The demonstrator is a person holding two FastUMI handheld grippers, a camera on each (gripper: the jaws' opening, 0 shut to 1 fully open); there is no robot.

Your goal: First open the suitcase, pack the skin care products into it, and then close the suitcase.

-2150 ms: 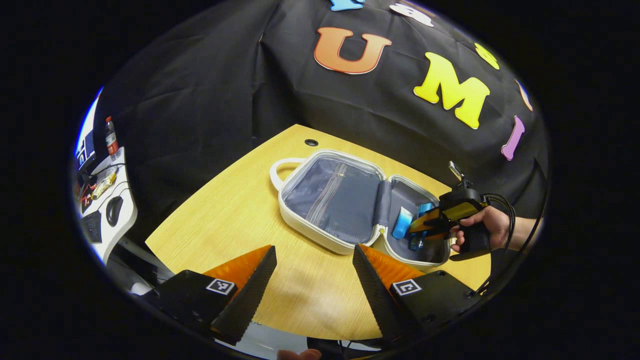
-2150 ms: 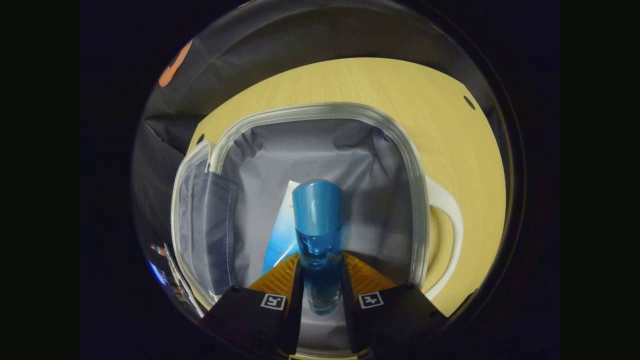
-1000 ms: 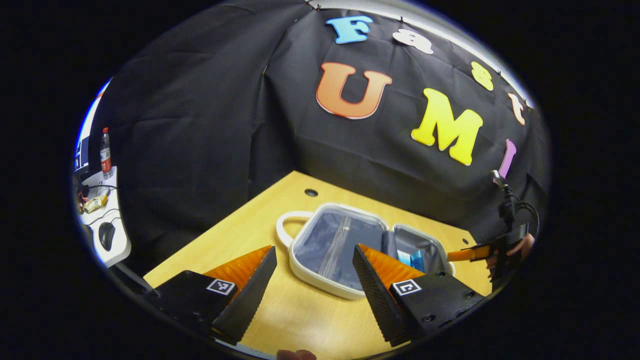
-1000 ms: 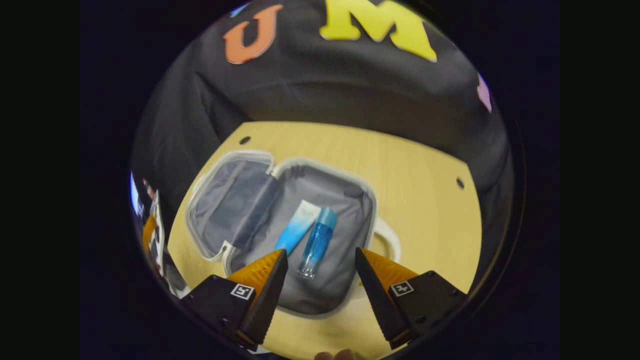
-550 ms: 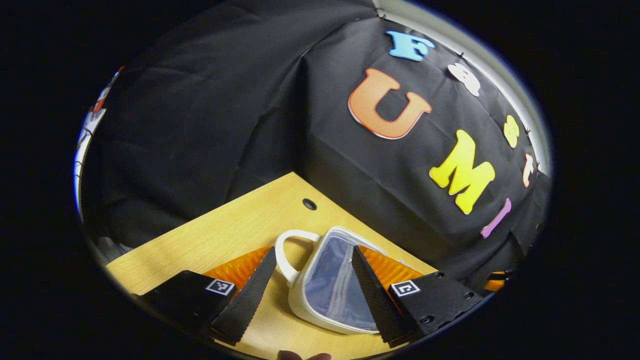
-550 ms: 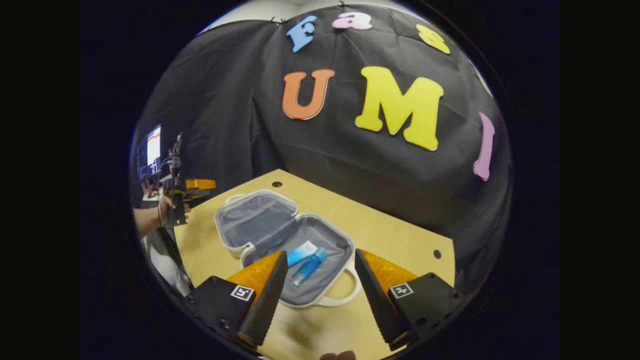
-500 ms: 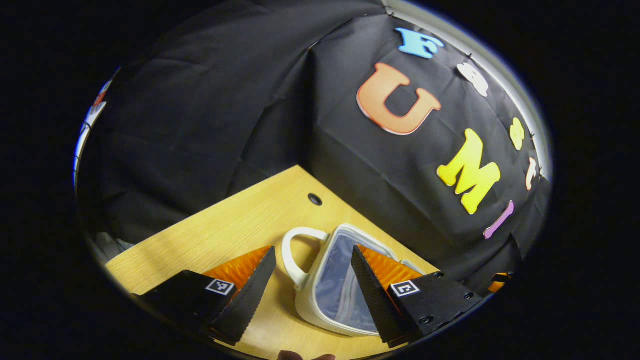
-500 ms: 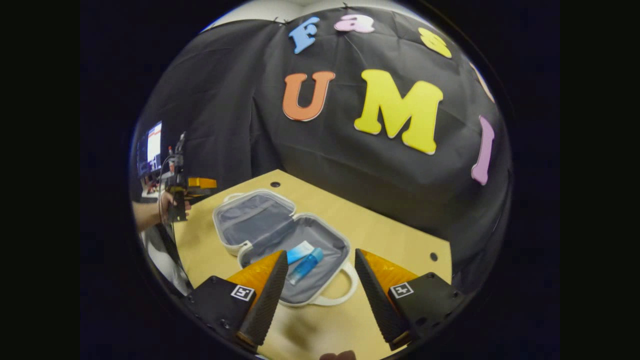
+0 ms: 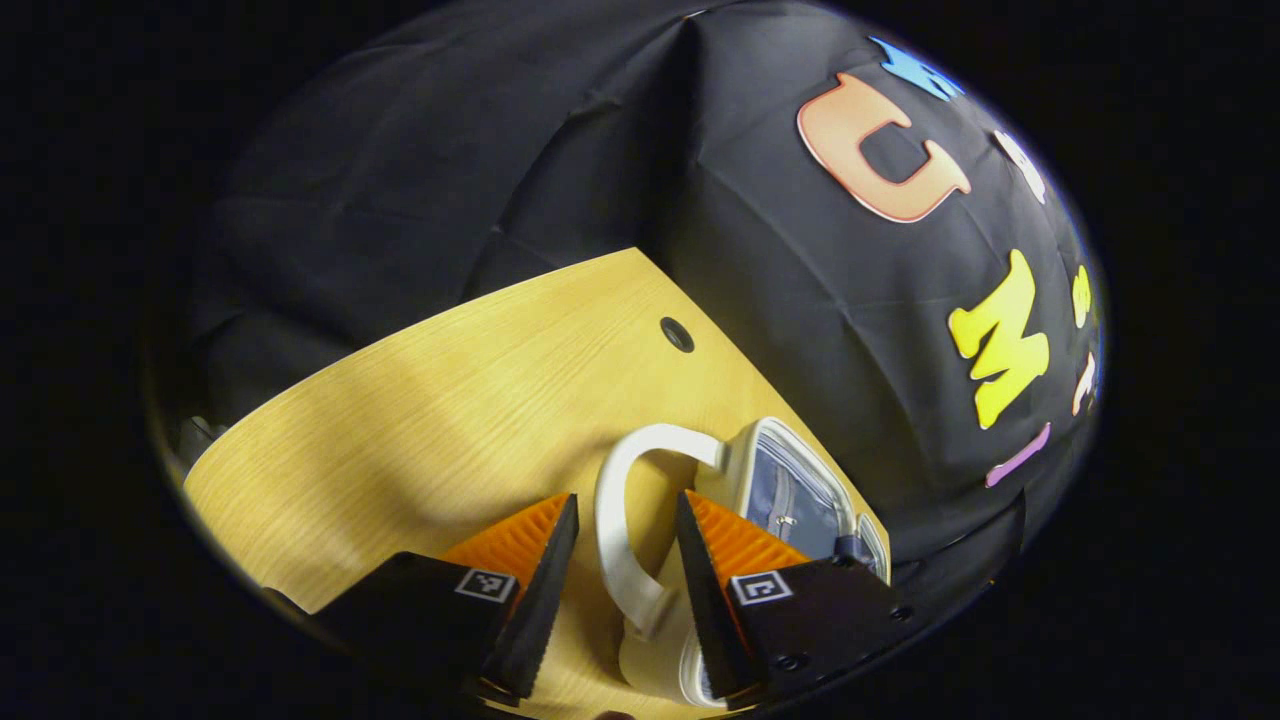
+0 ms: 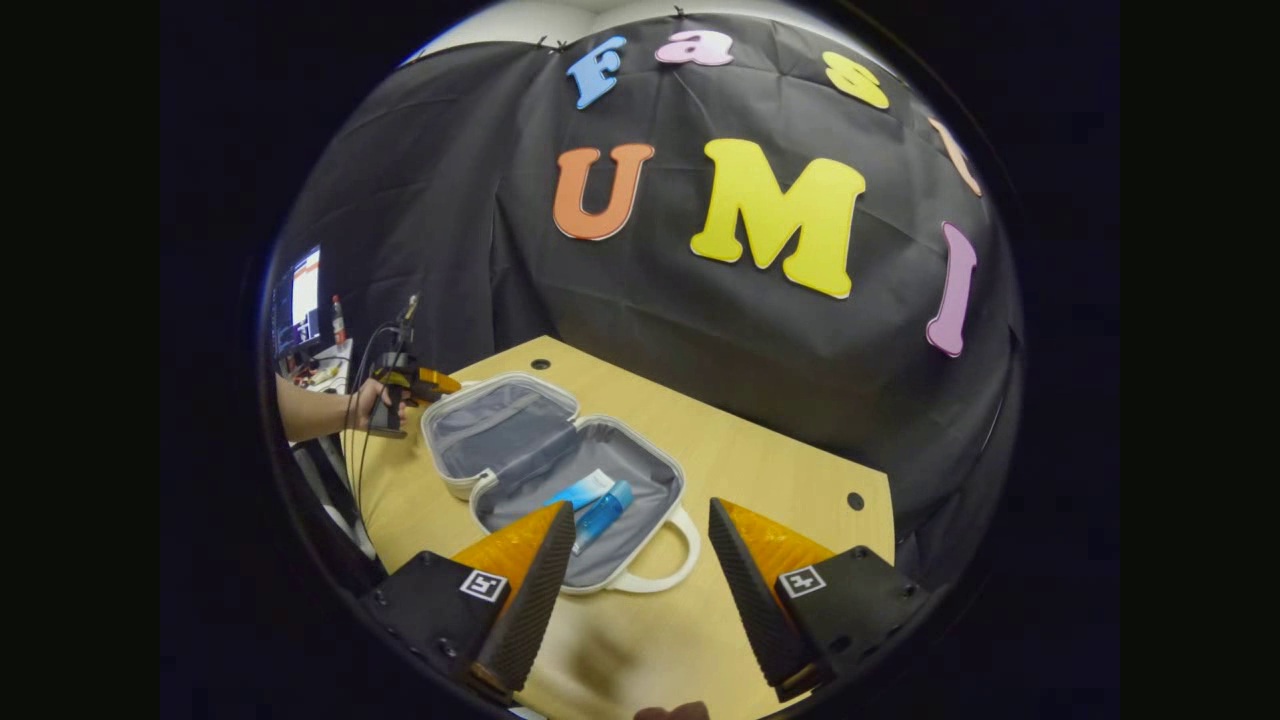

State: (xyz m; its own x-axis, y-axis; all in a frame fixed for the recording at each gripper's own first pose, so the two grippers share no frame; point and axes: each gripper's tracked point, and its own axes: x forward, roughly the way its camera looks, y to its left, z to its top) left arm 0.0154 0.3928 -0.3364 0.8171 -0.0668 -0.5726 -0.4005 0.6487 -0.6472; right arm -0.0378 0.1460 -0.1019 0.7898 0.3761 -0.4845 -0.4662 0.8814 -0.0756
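Suitcase point(image 10: 500, 425): white hard shell, grey lining, lying open flat on the wooden table point(image 10: 780, 470). Contents, near half: one blue bottle point(image 10: 600, 517) and one pale-blue tube point(image 10: 580, 491), side by side. We judge packing done; closing is the step in hand.

Lid handle point(image 9: 612, 520): white loop at the far half's outer edge, standing between the fingers of our left gripper point(image 9: 625, 545), which is spread and not yet pressing on it.

Right gripper point(image 10: 635, 555): spread wide, empty, hanging above the table near the packed half.

Next move, as we judge: pinch the handle, swing the lid over onto the packed half, keeping the right gripper out of the hinge path.
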